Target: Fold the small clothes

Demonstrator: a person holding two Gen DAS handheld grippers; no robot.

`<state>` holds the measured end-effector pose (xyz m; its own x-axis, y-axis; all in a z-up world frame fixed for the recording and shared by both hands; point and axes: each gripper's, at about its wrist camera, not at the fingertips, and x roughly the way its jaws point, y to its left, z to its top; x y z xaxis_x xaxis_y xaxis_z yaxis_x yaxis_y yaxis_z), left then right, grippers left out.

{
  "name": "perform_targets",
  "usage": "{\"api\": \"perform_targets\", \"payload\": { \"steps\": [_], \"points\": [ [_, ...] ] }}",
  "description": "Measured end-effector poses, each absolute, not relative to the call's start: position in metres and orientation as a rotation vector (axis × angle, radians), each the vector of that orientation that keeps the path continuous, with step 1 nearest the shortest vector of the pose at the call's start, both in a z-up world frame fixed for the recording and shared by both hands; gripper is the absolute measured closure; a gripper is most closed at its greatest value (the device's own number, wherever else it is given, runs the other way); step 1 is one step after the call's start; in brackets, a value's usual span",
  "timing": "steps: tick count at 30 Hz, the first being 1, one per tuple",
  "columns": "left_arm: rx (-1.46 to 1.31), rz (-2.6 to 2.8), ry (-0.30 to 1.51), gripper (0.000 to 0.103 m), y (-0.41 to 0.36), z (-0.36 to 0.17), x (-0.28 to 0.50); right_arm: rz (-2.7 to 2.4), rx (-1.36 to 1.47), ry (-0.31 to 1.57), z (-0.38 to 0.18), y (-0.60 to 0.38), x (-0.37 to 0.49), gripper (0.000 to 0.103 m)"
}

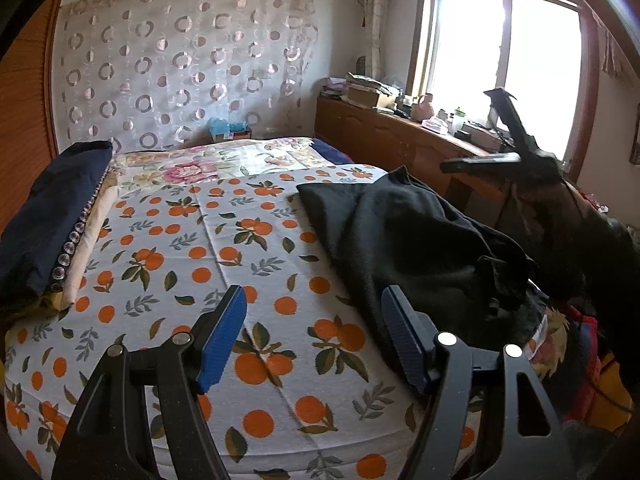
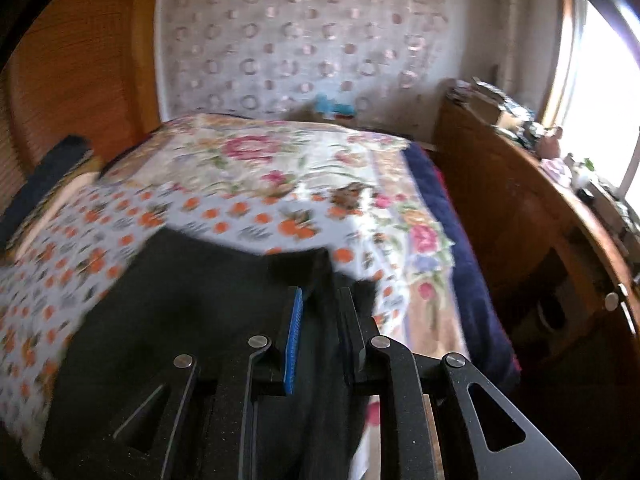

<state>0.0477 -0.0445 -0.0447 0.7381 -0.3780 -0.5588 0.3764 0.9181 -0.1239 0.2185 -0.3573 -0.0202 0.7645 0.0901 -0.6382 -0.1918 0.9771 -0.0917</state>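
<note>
Sunlight from a window [image 1: 504,68] on the far right fills a bedroom, where a bed takes up most of the view under an orange-print sheet [image 1: 224,264] with a floral quilt [image 1: 224,168] lying across its far end. Behind the bed hangs a sheer curtain with ring patterns [image 1: 180,68], and along the right side runs a wooden cabinet [image 1: 384,132] whose top is crowded with boxes and bottles too small to tell apart. On the near left of the bed sits a stack of folded clothes [image 1: 52,220], dark navy on top, with a beaded edge and a pale layer beneath.

A black garment [image 1: 412,240] lies crumpled on the right half of the bed, one flat edge reaching toward the middle and the rest bunched at the near right edge. The left gripper [image 1: 316,340] hovers low over the sheet, its blue-padded fingers [image 1: 222,340] spread wide with nothing between them; its right finger sits just beside the garment's near edge.

From the right wrist view, which is blurred, the right gripper [image 2: 320,340] points down at the same black garment [image 2: 180,320]. Its jaws stand narrowly apart with a fold of black cloth between them; whether the pads press on that cloth I cannot tell. Seen from the left wrist view, the right gripper [image 1: 500,128] is raised at the far right, above the garment.
</note>
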Motion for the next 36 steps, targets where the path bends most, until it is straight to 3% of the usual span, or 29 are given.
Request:
{"api": "perform_targets", "payload": {
  "steps": [4,9,36],
  "points": [
    [0.010,-0.436,0.622,0.032,-0.054,-0.046,0.047,0.227,-0.156,0.697,-0.020,-0.364,0.163,0.083],
    [0.023,-0.456,0.635,0.032,-0.064,-0.049,0.045,0.296,-0.137,0.723,-0.027,-0.363,0.116,0.064],
    [0.058,-0.528,0.699,0.032,-0.095,-0.067,0.041,0.214,-0.121,0.795,-0.031,-0.415,0.023,0.063]
  ]
}}
